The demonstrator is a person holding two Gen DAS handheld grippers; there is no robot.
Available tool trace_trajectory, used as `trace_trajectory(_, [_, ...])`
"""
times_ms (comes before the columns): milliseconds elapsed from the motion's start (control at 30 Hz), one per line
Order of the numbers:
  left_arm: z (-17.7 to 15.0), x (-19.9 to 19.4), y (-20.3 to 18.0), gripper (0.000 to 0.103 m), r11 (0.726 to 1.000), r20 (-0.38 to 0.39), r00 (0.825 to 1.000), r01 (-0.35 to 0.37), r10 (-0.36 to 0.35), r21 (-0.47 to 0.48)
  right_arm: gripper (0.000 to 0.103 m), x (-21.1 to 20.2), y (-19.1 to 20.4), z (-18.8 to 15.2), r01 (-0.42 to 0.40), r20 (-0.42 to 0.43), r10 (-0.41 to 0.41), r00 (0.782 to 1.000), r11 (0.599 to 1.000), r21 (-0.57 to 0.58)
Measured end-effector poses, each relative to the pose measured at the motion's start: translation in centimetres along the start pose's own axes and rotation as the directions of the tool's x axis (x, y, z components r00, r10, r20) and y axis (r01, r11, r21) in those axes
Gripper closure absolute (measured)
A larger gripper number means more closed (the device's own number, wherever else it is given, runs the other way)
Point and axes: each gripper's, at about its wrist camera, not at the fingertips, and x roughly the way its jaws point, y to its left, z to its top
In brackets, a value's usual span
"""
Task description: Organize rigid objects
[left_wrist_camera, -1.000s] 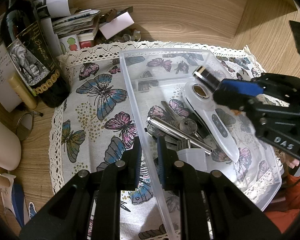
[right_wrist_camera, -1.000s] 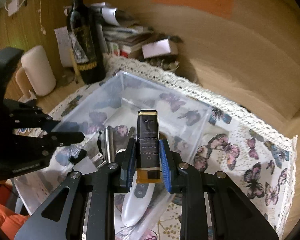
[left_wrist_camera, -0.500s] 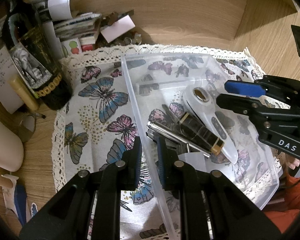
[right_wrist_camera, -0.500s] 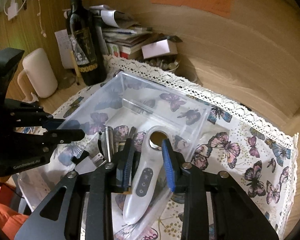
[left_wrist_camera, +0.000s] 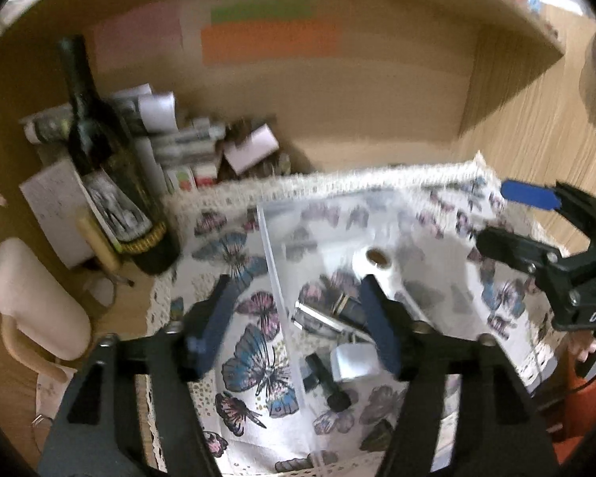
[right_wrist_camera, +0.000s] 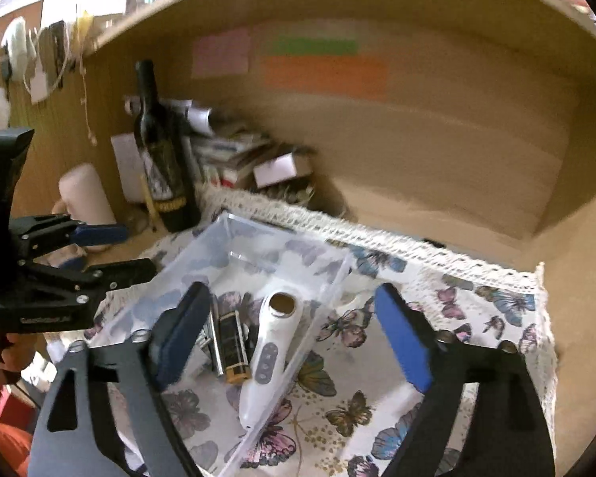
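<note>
Wooden walls close in a desk [right_wrist_camera: 437, 206] covered by a butterfly-print cloth [right_wrist_camera: 449, 310] with a lace edge. On the cloth sits a clear plastic bin [right_wrist_camera: 258, 246]. Inside the bin lie a white handheld device [right_wrist_camera: 270, 342], a black-and-gold lighter [right_wrist_camera: 232, 342] just beside it, a silver metal piece [right_wrist_camera: 216, 342] touching the lighter's other side, and a white plug [left_wrist_camera: 351, 361]. Behind the bin, past its far left corner, stand a dark wine bottle [right_wrist_camera: 159, 159] and a heap of papers [right_wrist_camera: 234, 151]. Left tongs [left_wrist_camera: 294, 322] hang over the bin's near wall, jaws opening, nothing pinched. Right tongs [right_wrist_camera: 294, 330] hang above the bin, jaws opening wide, pads clear of everything.
</note>
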Motion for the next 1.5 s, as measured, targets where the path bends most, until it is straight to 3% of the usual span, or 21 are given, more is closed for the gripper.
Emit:
trace_trajectory(200, [0.0,-3.4,-1.2,0.005,0.999,0.139,0.990,-0.015,0.019,-0.029,0.000,-3.3,-0.8,-0.6,0.023,0.076,-0.027,0.997,0.998,0.050])
trace_trajectory(300, [-0.5,-5.2,-2.1,0.003,0.999,0.225,0.973,-0.039,0.045,-0.032,0.000,-4.7,-1.0,-1.0,0.034,0.108,-0.040,0.993,0.998,0.056])
trace_trajectory(633, [-1.7,-8.3,-5.1,0.000,0.997,0.354,0.932,-0.079,0.075,-0.003,0.000,-8.1,-1.0,-2.3,0.052,0.204,-0.063,0.977,0.997,0.061])
trace_trajectory(900, [-2.3,-9.6,-6.2,0.000,0.997,0.398,0.915,-0.074,0.065,0.006,0.000,-9.2,-0.7,-2.9,0.071,0.236,-0.083,0.968,0.996,0.055])
trace_trajectory(1500, [-2.5,-9.6,-6.3,0.000,0.998,0.408,0.911,-0.066,0.055,0.014,0.000,-9.4,-0.5,-3.0,0.086,0.249,-0.098,0.964,0.995,0.058])
